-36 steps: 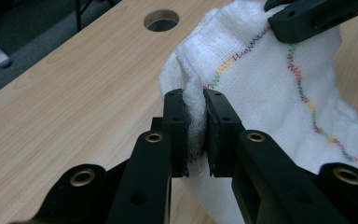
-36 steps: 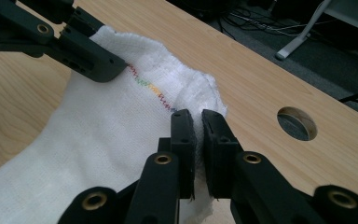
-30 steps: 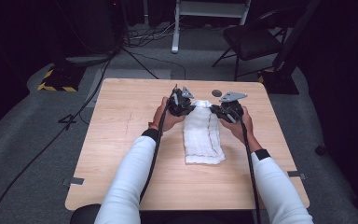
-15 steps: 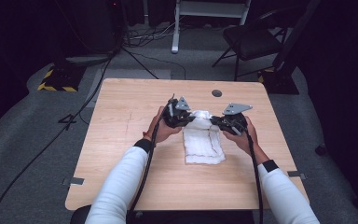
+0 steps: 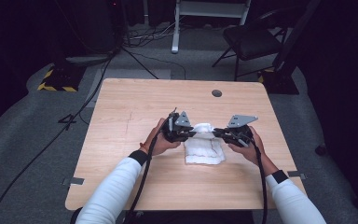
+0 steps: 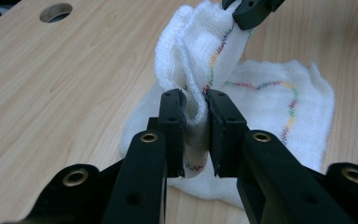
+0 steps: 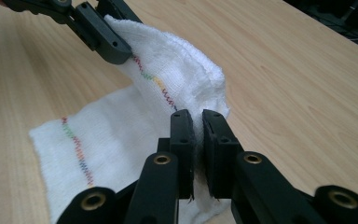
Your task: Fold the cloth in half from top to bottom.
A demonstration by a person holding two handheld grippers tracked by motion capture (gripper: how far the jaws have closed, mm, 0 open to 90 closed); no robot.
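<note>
We hold the white cloth (image 5: 204,142) pinched in both left tool (image 5: 192,134) and right tool (image 5: 216,133), its far edge lifted off the table (image 5: 135,107).

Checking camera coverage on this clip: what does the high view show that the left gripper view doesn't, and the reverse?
High view alone: the person's forearms, the whole table, a chair and cables on the floor.
Left gripper view alone: the left claw shut on a bunched edge of the white cloth, and the cloth's multicoloured stitching.
Both: the cloth lifted at one end between the left claw and the right claw, its other end on the table, and the table's round hole.
</note>
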